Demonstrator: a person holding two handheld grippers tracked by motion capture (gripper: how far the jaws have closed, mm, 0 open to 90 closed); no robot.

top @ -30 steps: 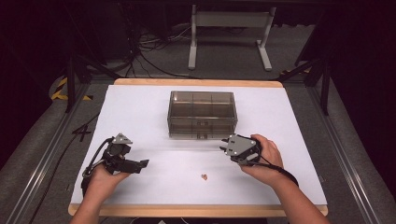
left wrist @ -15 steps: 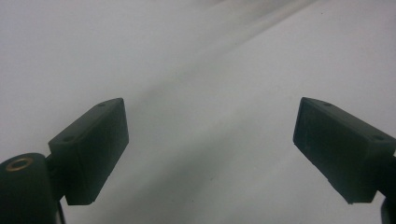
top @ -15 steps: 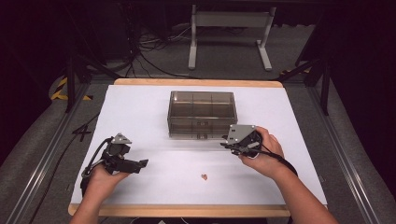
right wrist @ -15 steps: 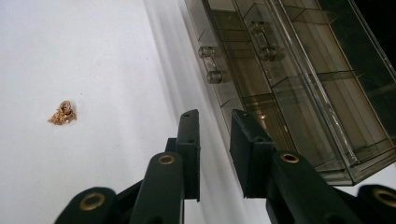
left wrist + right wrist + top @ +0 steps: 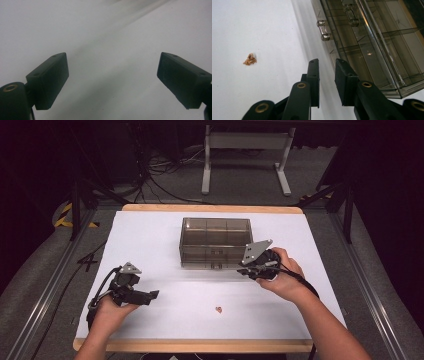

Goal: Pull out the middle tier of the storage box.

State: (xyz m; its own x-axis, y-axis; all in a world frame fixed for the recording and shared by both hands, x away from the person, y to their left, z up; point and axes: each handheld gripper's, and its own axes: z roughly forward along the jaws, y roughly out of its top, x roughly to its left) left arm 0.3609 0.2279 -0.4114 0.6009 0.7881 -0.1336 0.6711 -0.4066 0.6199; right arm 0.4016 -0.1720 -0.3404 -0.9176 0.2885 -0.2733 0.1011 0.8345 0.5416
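right gripper [image 5: 327, 75] jaws nearly together beside smoked plastic box [image 5: 372, 45], left gripper [image 5: 112, 82] jaws wide apart; box looks rigid, light, slick, so grab the knob [image 5: 323, 30] ahead of jaws.

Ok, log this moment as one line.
left tongs: open, empty, over table | right tongs: nearly shut, empty, beside box front | gold trinket: loose on table

Dark room, grey floor [image 5: 35, 270], cables [image 5: 160, 185], metal stand [image 5: 245, 150].

smoked plastic organiser box [image 5: 216, 243] blocking mid-table, bare white tabletop [image 5: 150, 235] open either side — small gold trinket [image 5: 218, 309] lying near front
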